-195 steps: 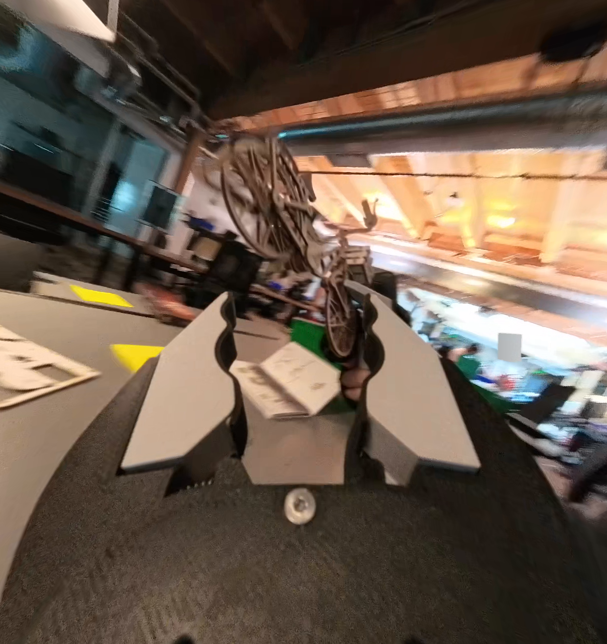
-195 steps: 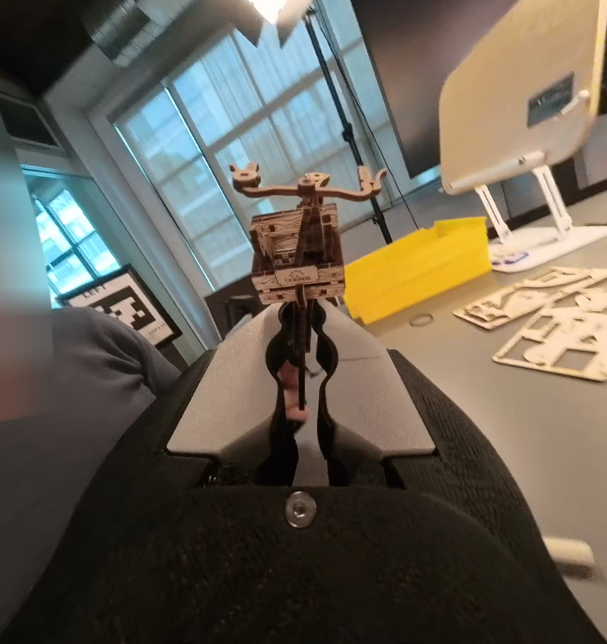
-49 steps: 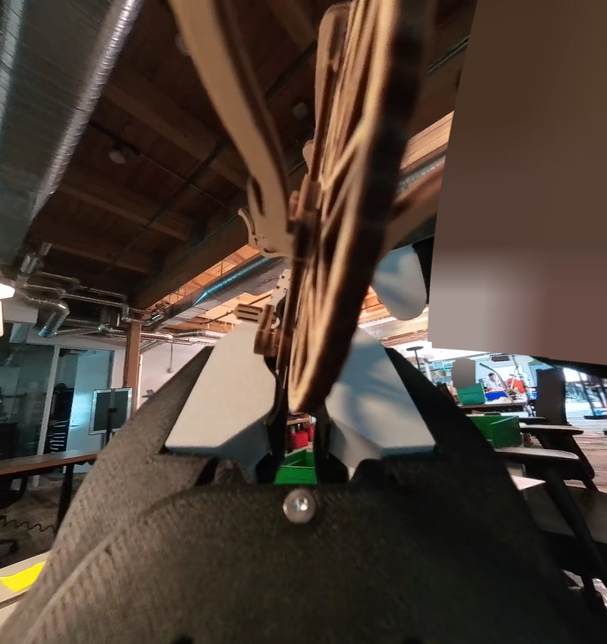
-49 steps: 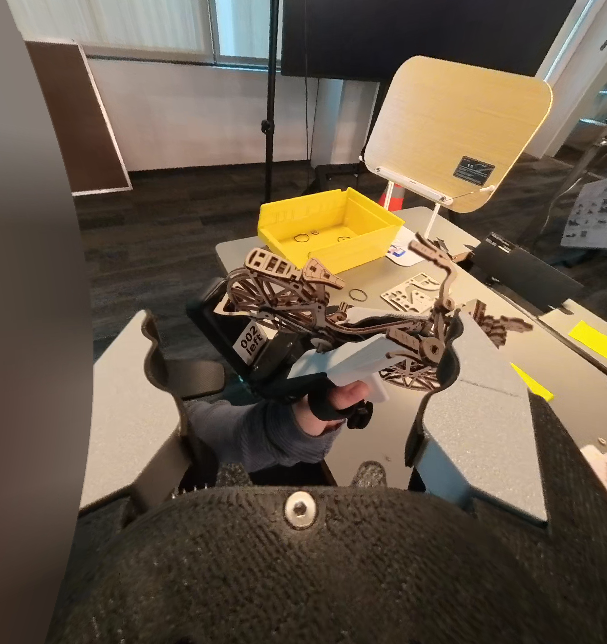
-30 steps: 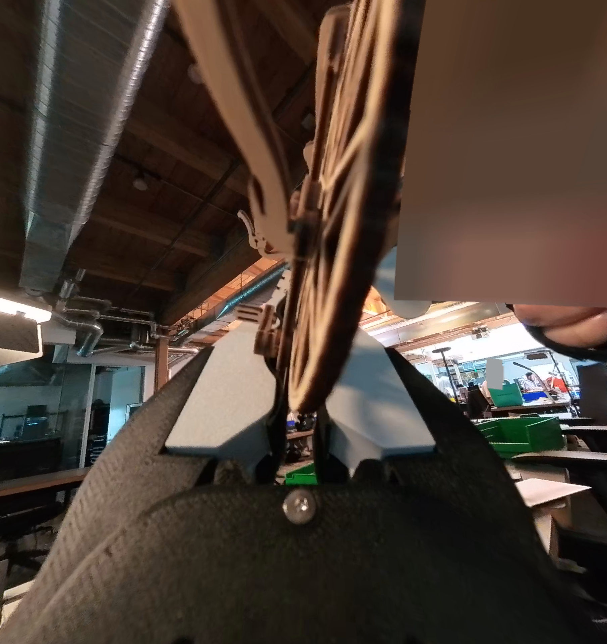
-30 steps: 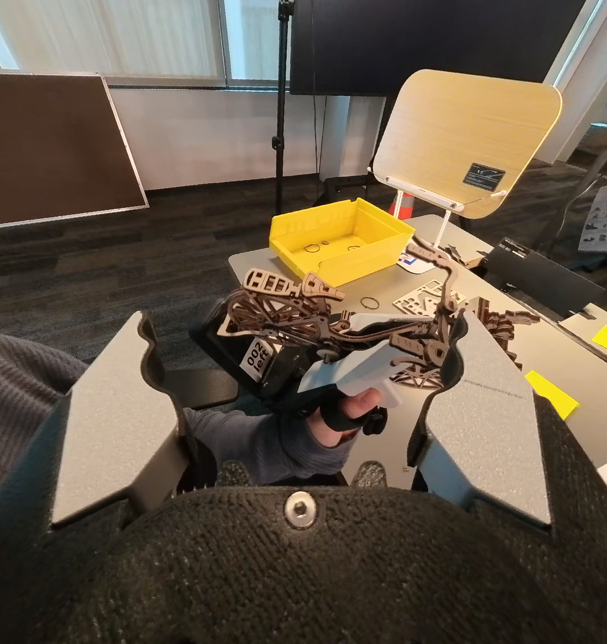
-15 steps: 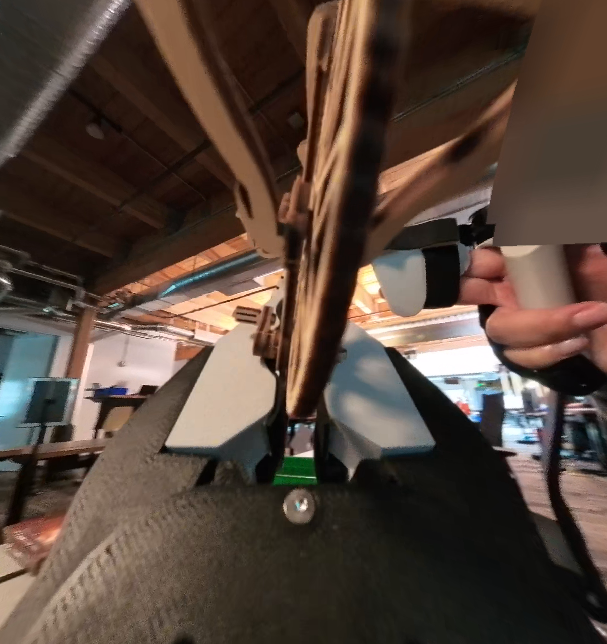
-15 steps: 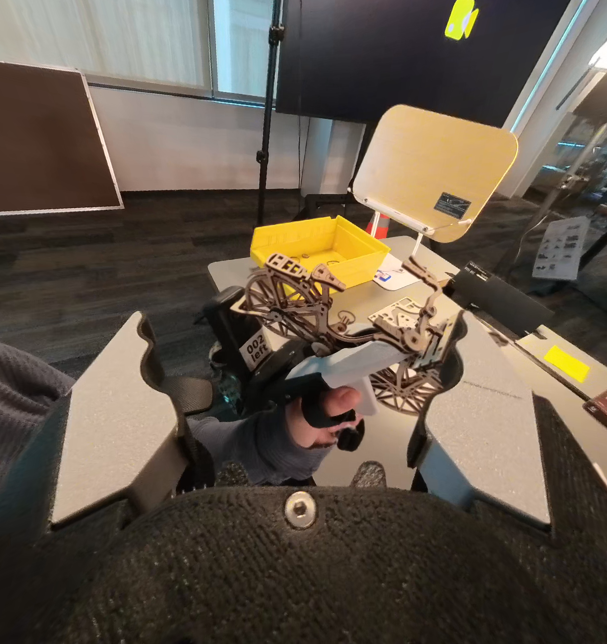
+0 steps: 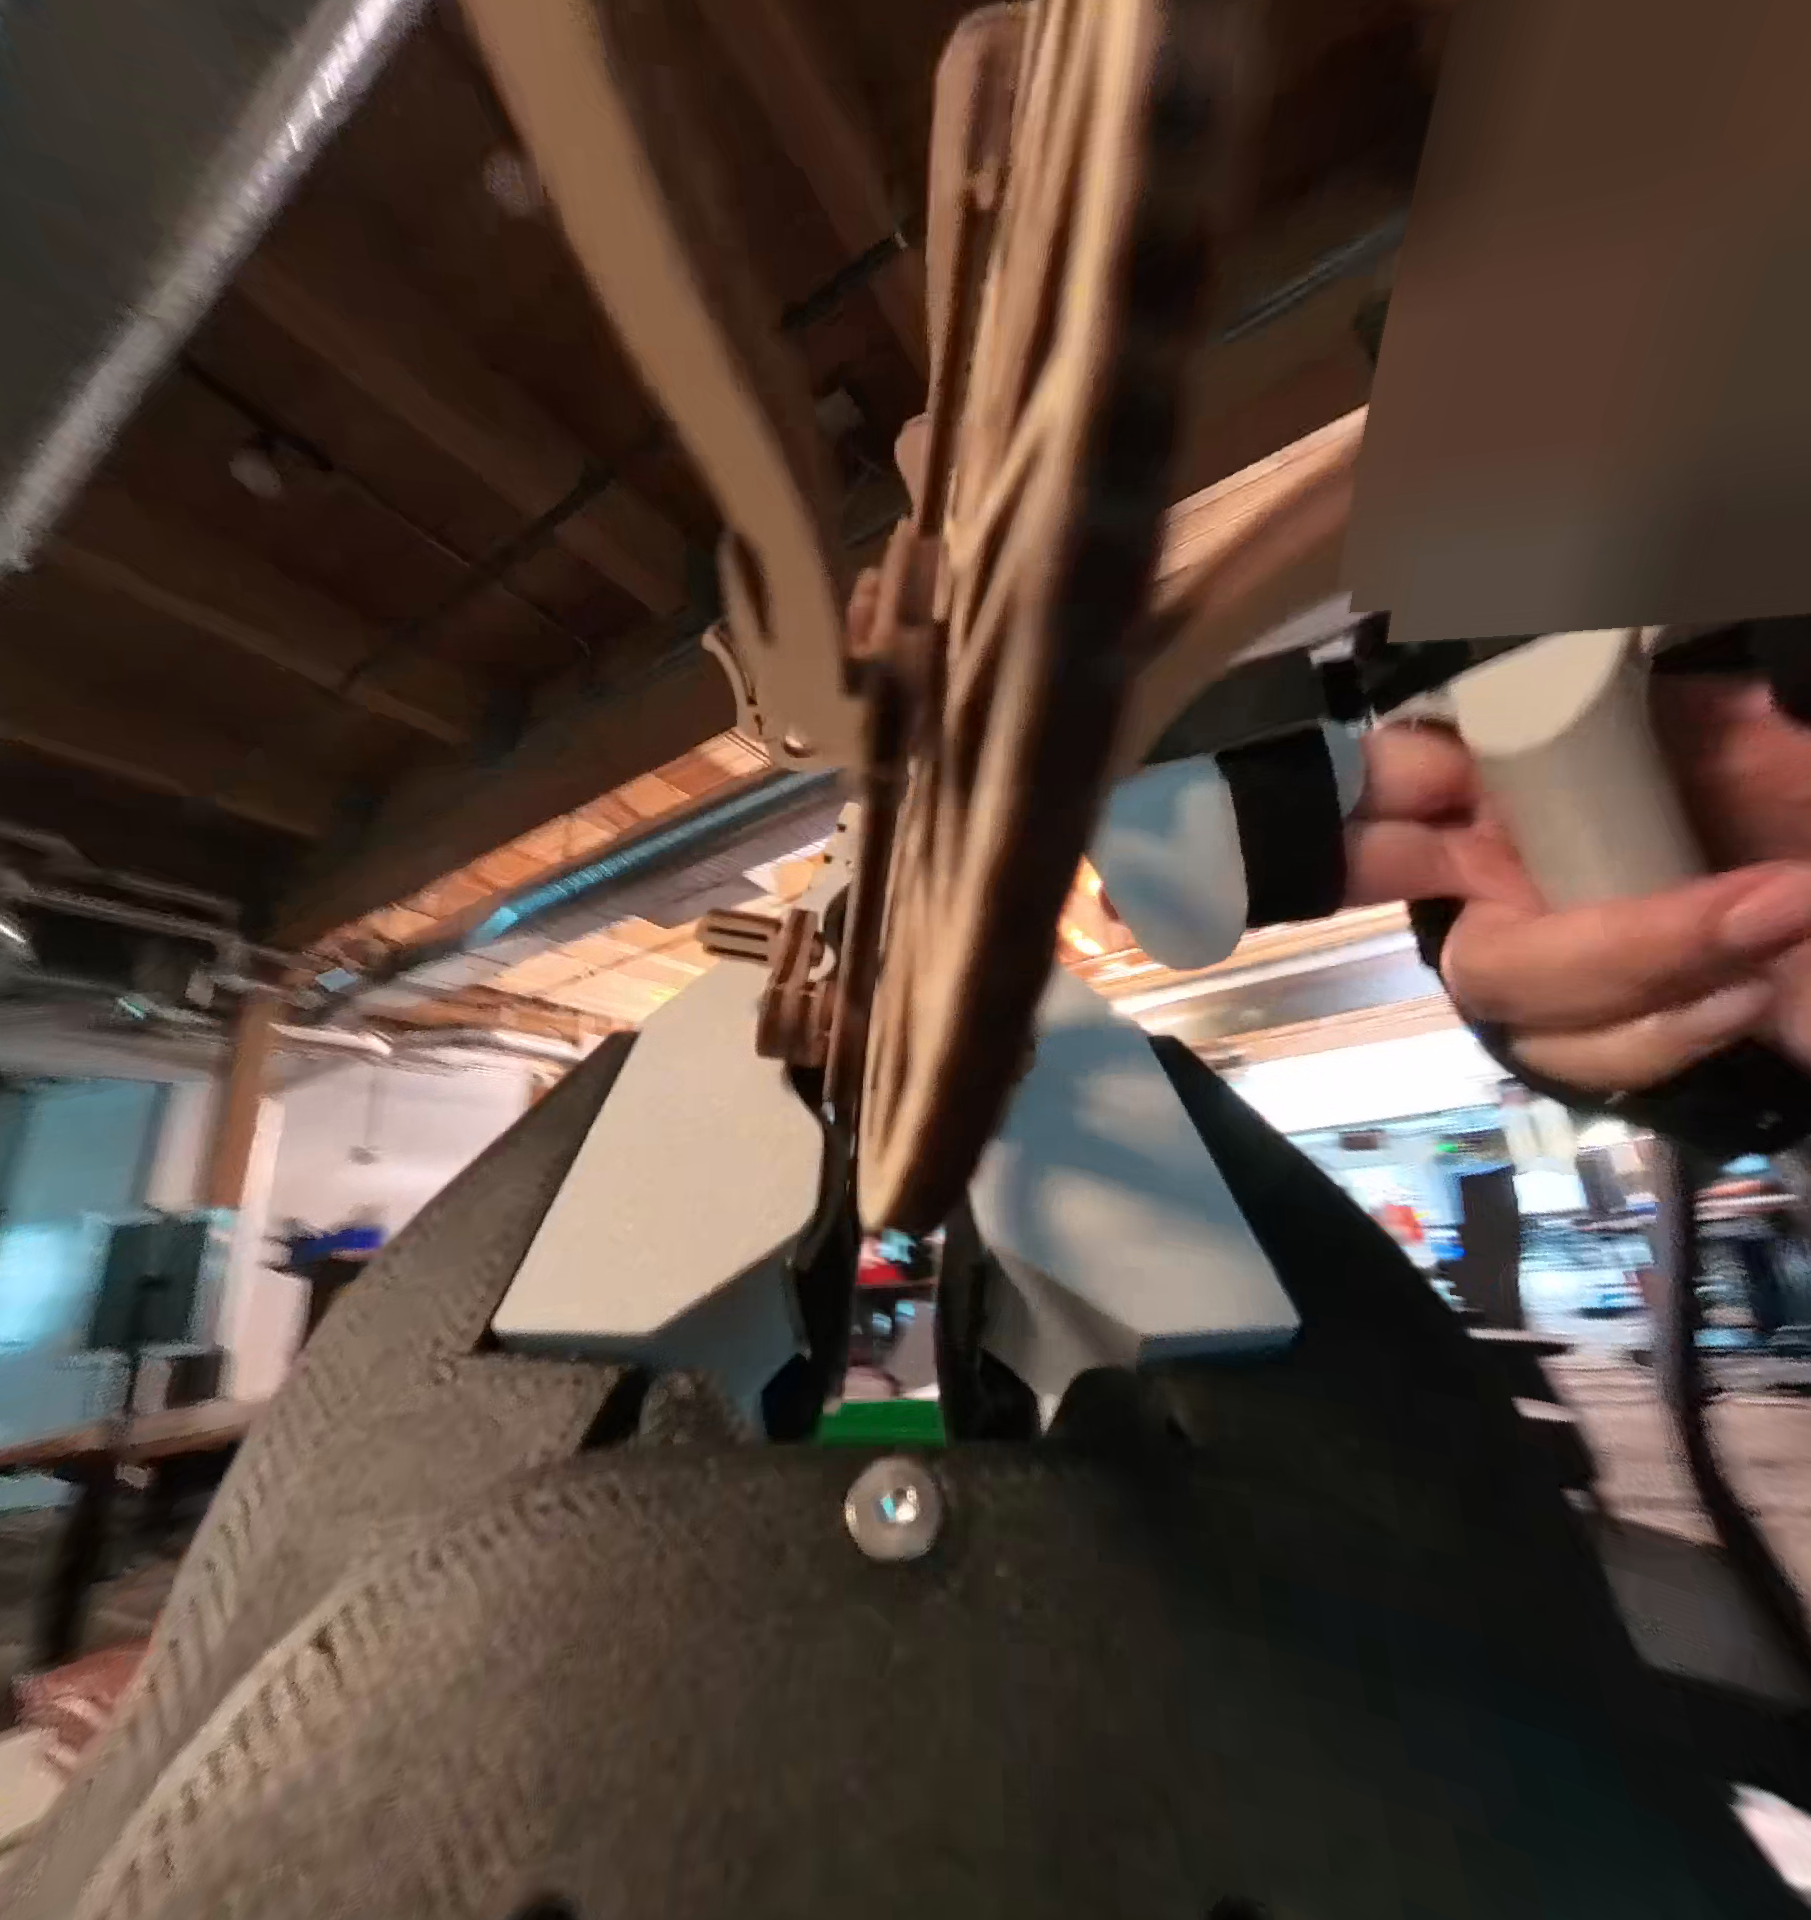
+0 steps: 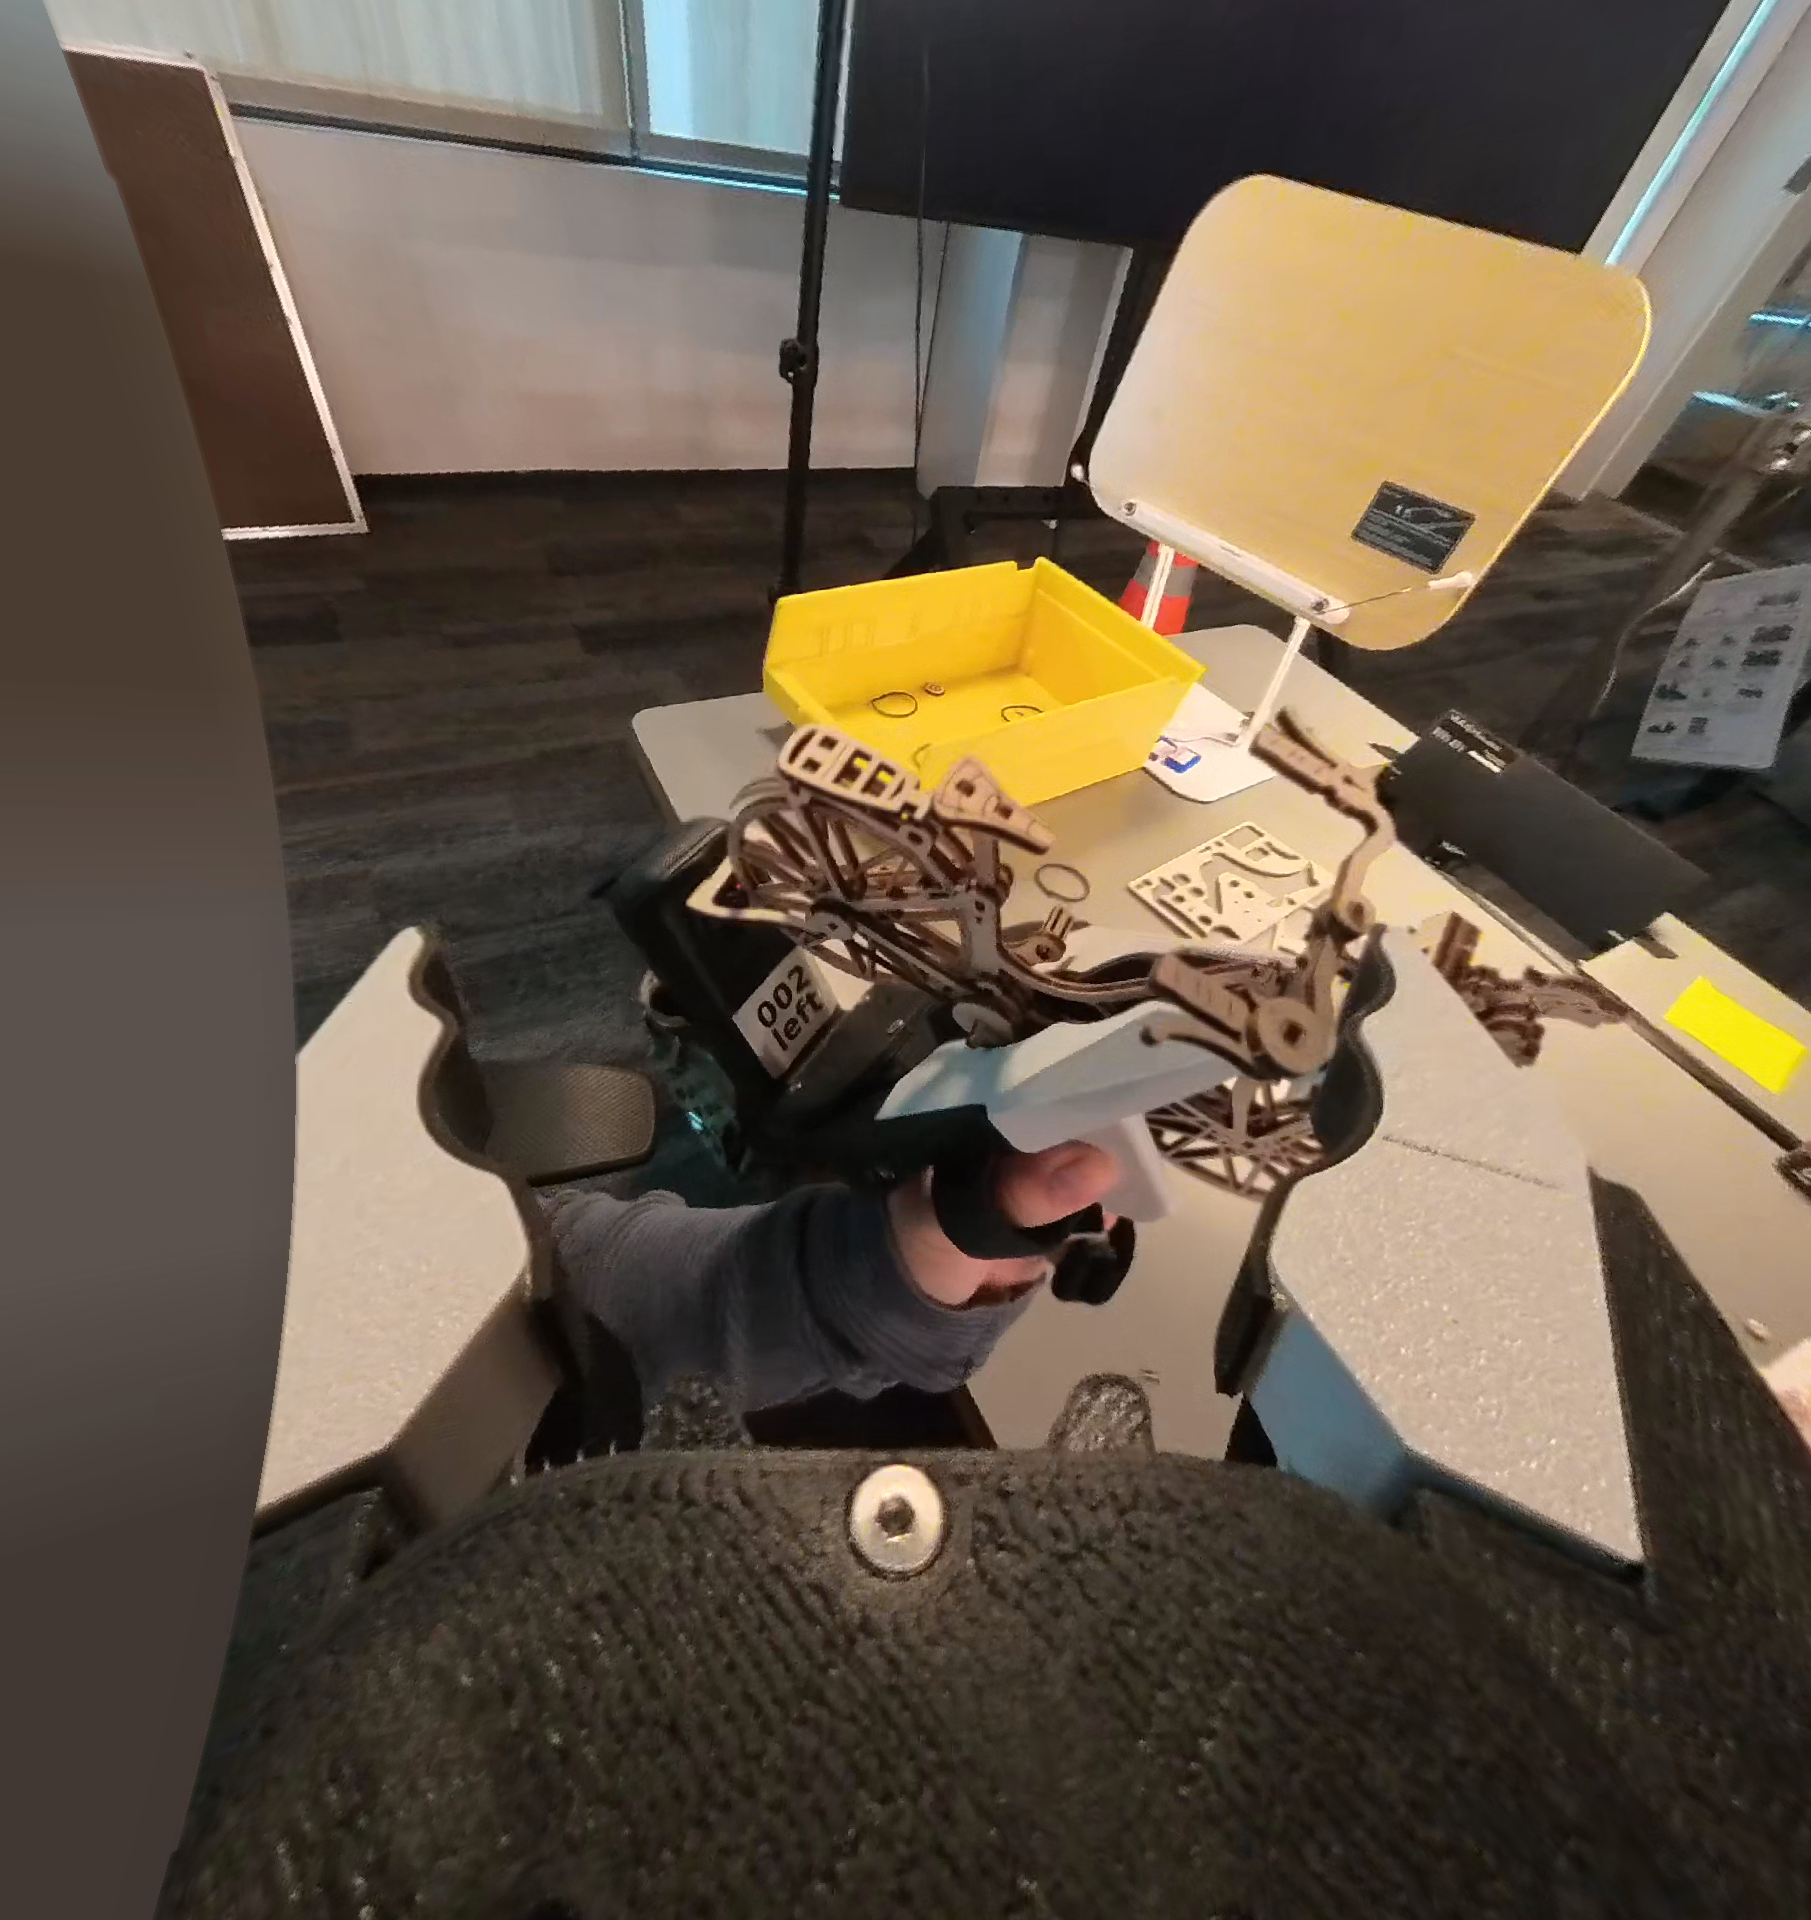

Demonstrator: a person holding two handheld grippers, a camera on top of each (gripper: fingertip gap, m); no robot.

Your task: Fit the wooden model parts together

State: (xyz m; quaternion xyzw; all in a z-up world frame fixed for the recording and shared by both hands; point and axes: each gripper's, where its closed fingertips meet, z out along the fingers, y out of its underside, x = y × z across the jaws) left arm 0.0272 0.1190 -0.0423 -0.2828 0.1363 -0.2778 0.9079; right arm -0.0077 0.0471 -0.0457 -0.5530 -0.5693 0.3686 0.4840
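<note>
Already the wooden bicycle model (image 10: 994,935) looks almost whole: two spoked wheels, a frame, a saddle, a rear rack and handlebars are joined together. In the right wrist view it hangs in the air above the grey table (image 10: 1659,1132), at about 12 o'clock from the camera, tilted with the rack end toward 10 o'clock and the handlebars toward 2 o'clock.

Going from left to right, the left tool (image 10: 1223,1049) comes first. Its fingers are pressed together on the front wheel (image 9: 984,644) of the model, which the left wrist view shows edge-on between them, rising toward 12 o'clock. A hand (image 10: 994,1236) in a dark sleeve holds its grip.

The right tool (image 10: 880,1174) is spread wide and pinches nothing; the model lies farther off, seen through the gap between its fingers.

Farther off on the table, at 12 o'clock, stands a yellow bin (image 10: 984,675) with some small rings inside. At 1 o'clock lie pale wooden sheets (image 10: 1233,894), partly cut out, near a board on a white stand (image 10: 1368,405). At 2 o'clock one more dark wooden piece (image 10: 1503,987) rests on the table; I cannot tell what it is.

I judge the building is nearly finished. What is left seems to be small parts only, perhaps that loose piece or the rings.
</note>
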